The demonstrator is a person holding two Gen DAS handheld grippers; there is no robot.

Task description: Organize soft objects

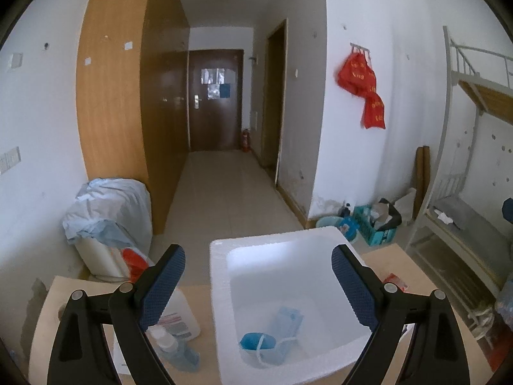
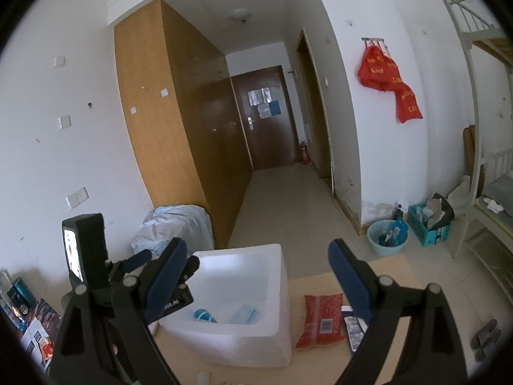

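One desk [image 1: 384, 256], pale wood, carries everything I list here. Landmark: white foam box [image 1: 282, 243], open-topped, standing on the desk.

Inside the box, on its floor: a light blue face mask [image 1: 285, 320] and a darker blue rolled soft item [image 1: 256, 341] with white loops, the two touching.

Right of the box, on the desk: a red tissue packet [image 2: 320, 320], lying flat, just beside the box wall; a small printed packet [image 2: 354, 327] sits right of that.

Left of the box: a white plastic jug [image 1: 179, 317] and a clear bottle of blue liquid [image 1: 176, 349], close together.

My left gripper [image 1: 258, 288] hangs above the box, fingers [image 1: 163, 288] spread wide, holding nothing.

My right gripper [image 2: 256, 285] hangs above the box's right side, fingers [image 2: 348, 279] spread wide, likewise empty.
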